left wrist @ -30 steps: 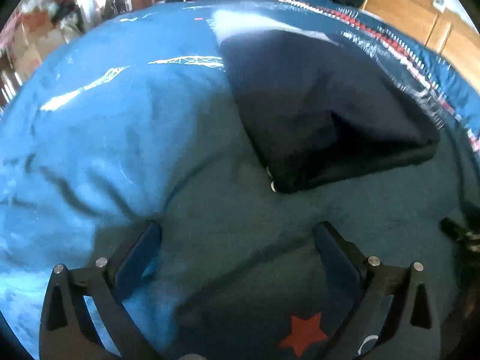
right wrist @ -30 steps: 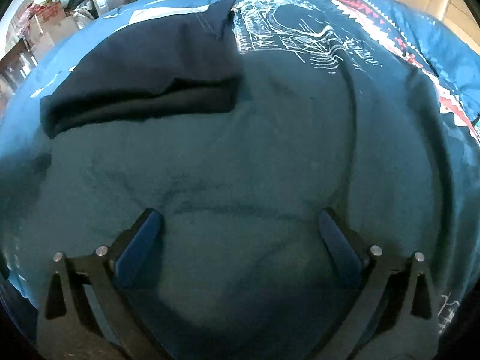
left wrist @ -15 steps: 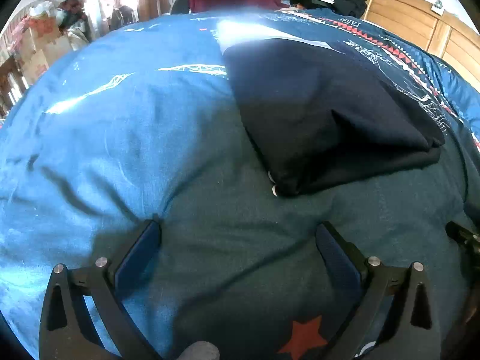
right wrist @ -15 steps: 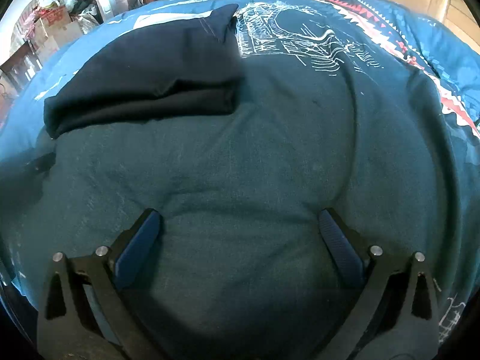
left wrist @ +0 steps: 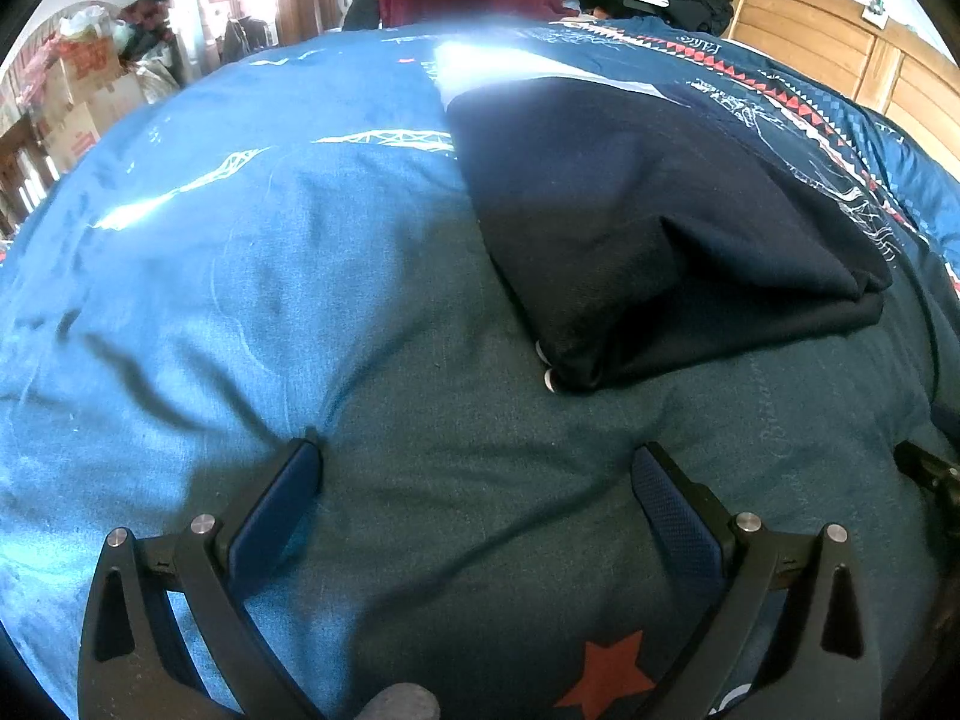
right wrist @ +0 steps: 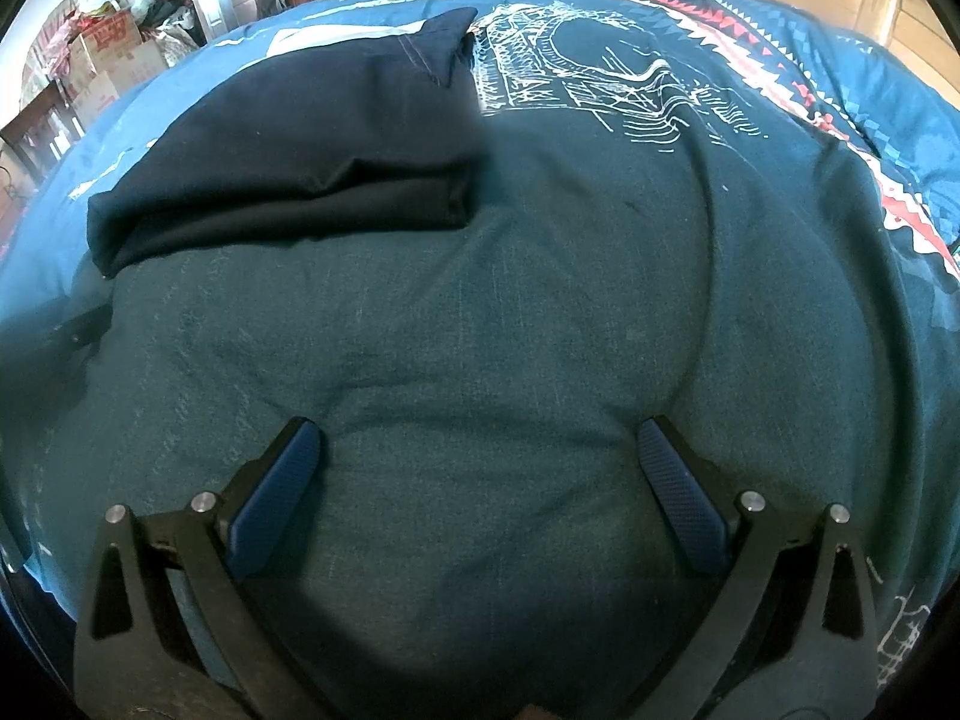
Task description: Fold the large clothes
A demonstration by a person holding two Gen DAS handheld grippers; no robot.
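Folded dark garment on the blue bedspread, both grippers spread wide and empty.

The folded navy-black fabric garment [left wrist: 648, 240] lies flat on the blue printed bedspread [left wrist: 240, 252], ahead of both tools and touching neither; two small pale round fasteners [left wrist: 547, 367] peek out at its near corner (buttons or snaps, too small to tell). The left gripper [left wrist: 477, 468] has its blue-padded jaws wide apart with only bedspread between them, the garment ahead and to its right. The right gripper [right wrist: 479, 450] is likewise splayed and holds nothing, with the garment [right wrist: 288, 162] ahead to its left, beside the white line-drawn print [right wrist: 600, 90] on the bedspread [right wrist: 540, 300]. A wooden headboard [left wrist: 840, 66] stands at the far right.
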